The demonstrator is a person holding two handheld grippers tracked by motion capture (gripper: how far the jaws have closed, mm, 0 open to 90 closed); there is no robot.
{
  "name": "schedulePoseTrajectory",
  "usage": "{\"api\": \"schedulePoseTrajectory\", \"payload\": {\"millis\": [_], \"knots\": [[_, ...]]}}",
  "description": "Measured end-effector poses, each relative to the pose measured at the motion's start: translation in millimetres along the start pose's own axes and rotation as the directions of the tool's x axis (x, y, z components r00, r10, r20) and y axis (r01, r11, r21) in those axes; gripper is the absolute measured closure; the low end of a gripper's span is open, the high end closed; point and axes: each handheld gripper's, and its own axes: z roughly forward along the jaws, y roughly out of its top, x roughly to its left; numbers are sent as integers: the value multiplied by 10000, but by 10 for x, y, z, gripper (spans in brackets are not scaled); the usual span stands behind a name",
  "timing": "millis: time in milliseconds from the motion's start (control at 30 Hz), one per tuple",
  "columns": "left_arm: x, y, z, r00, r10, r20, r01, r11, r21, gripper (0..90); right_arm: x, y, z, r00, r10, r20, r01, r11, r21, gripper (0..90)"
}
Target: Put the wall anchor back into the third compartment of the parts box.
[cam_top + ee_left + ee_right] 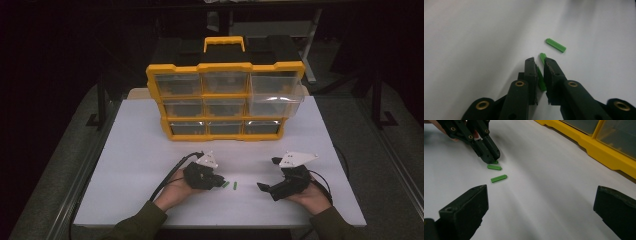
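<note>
White desk (140,150) carries a yellow drawer organiser (225,100) at its far edge, centred. Left gripper (219,181) sits near the front edge, left of centre, jaws narrowed onto a green wall plug (540,77) pinched between the pads. Right gripper (266,181), right of centre by the same edge, gapes wide, nothing in it. Two more green plugs (498,178) lie between the grippers.

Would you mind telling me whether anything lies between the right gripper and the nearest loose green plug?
Nothing visible does. Bare white table lies between the open right gripper and the nearest green plug. The left gripper, shut on another plug, sits beyond it.
</note>
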Motion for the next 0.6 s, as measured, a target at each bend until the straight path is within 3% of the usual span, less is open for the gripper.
{"api": "schedulePoseTrajectory", "payload": {"millis": [233, 600], "knots": [[30, 9, -7, 9999, -6, 117, 6, 10000, 65, 848, 0, 1, 0, 10000, -8, 12, 8, 10000, 0, 0], [86, 157, -170, 9989, -76, 453, 79, 9999, -71, 850, -6, 5, -19, 9999, 107, -10, -107, 9999, -113, 0]]}}
